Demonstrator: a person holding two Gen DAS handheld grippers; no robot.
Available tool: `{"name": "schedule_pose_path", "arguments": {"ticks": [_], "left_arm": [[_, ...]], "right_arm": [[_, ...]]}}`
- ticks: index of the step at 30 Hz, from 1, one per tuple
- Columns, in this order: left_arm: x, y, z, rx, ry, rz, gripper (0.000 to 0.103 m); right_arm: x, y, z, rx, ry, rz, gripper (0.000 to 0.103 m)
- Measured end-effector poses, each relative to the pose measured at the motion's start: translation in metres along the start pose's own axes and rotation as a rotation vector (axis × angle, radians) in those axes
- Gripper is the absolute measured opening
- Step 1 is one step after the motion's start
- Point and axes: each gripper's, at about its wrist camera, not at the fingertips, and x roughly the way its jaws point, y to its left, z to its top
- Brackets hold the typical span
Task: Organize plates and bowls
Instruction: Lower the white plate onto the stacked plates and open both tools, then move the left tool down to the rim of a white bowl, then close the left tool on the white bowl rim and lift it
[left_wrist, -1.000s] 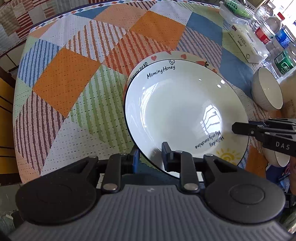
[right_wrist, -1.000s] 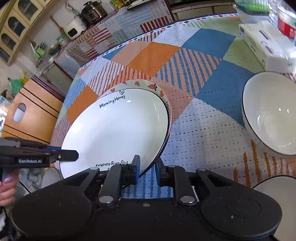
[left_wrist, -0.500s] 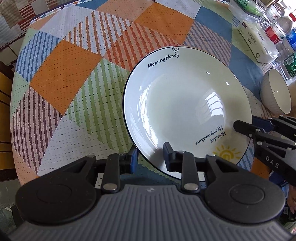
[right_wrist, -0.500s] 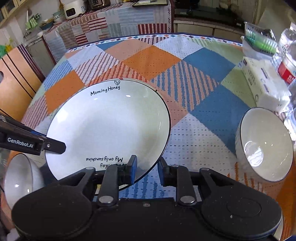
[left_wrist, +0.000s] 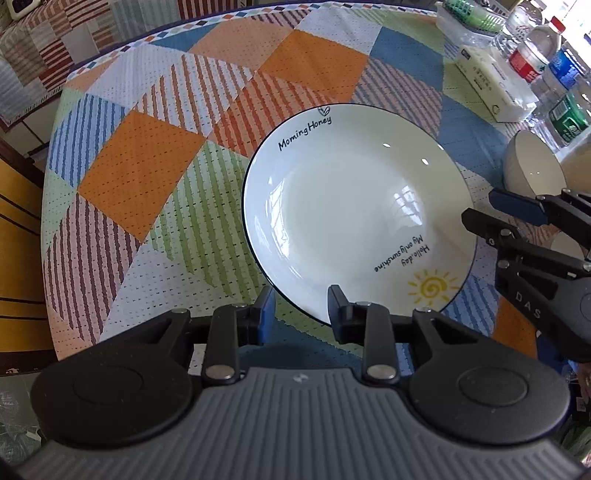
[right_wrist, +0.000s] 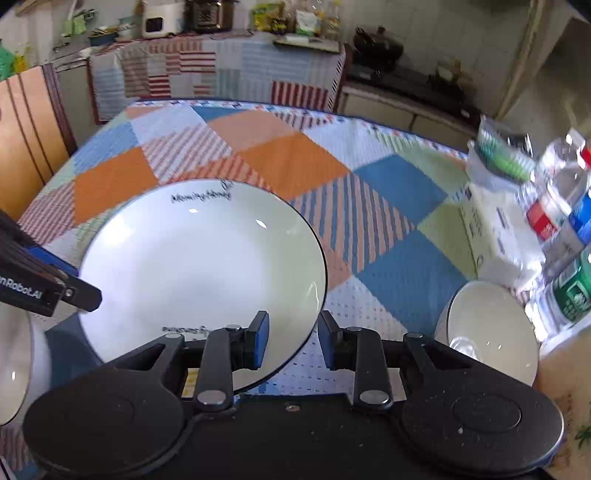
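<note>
**Both grippers letting go of the plate**

The left gripper (left_wrist: 301, 304) pointed steeply down at the near rim of the plate (left_wrist: 354, 206). Its jaws were opening, the rim running between them, and the pads no longer looked pressed on it. The right gripper (right_wrist: 291, 338) sat at the plate's other near side, its jaws opening too, with the dark-lined rim passing through the gap; the pads stood clear of it. In the left wrist view it reached in from the right edge, fingers parted just beside the rim.

The plate lay flat on the table (left_wrist: 140, 173), toward its near edge, lettering on the far rim and a yellow sun on the near one. Being round, it had no long axis; what counted was that it sat directly ahead of both tools, rim still inside each gap, so each tool would have to back off toward the near edge before it could turn away.

A bowl (right_wrist: 491, 328) stood on the table to the plate's right, near the right edge, in front of the bottles (right_wrist: 554, 206) and a tissue pack (right_wrist: 495, 229). The right gripper was clearly the nearer to it, and I judged that bowl the likely next pick. Another bowl (right_wrist: 14, 365) showed at the left, closer to the left gripper.
</note>
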Motion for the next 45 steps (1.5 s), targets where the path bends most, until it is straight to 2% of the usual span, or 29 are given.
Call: {"name": "schedule_pose_path", "arguments": {"ticks": [6,12,18,19,23,27,29,30,31,37,39,45], "left_arm": [[-0.041,-0.007,-0.014,0.061,-0.063,-0.016,0.031],[-0.075,-0.008,-0.031,0.114,-0.104,-0.011,0.033],[-0.096,-0.003,-0.05,0.145,-0.096,-0.002,0.041],[-0.099,-0.002,-0.054,0.15,-0.092,0.0,0.041],[-0.108,0.003,-0.067,0.163,-0.07,0.015,0.041],[-0.116,0.007,-0.079,0.174,-0.062,0.01,0.047],[-0.12,0.008,-0.084,0.187,-0.068,-0.006,0.051],[-0.122,0.008,-0.087,0.188,-0.073,-0.005,0.053],[-0.123,0.008,-0.089,0.192,-0.076,-0.002,0.054],[-0.116,0.015,-0.103,0.182,-0.058,0.007,0.064],[-0.11,0.019,-0.107,0.175,-0.052,0.015,0.07],[-0.089,0.03,-0.115,0.138,-0.024,0.03,0.081]], "right_arm": [[-0.041,0.007,0.004,-0.04,-0.07,0.032,0.035],[-0.076,0.019,0.003,-0.087,-0.105,0.084,0.044],[-0.1,0.04,-0.005,-0.161,-0.118,0.154,0.056],[-0.103,0.043,-0.007,-0.168,-0.115,0.166,0.061],[-0.109,0.054,-0.012,-0.181,-0.08,0.242,0.066],[-0.117,0.067,-0.017,-0.229,-0.081,0.288,0.076],[-0.118,0.073,-0.021,-0.249,-0.084,0.322,0.086],[-0.116,0.075,-0.023,-0.256,-0.088,0.345,0.094],[-0.114,0.077,-0.025,-0.262,-0.094,0.363,0.097],[-0.091,0.089,-0.037,-0.279,-0.066,0.4,0.097],[-0.083,0.092,-0.041,-0.267,-0.047,0.421,0.097],[-0.064,0.104,-0.054,-0.273,-0.009,0.463,0.097]]}}
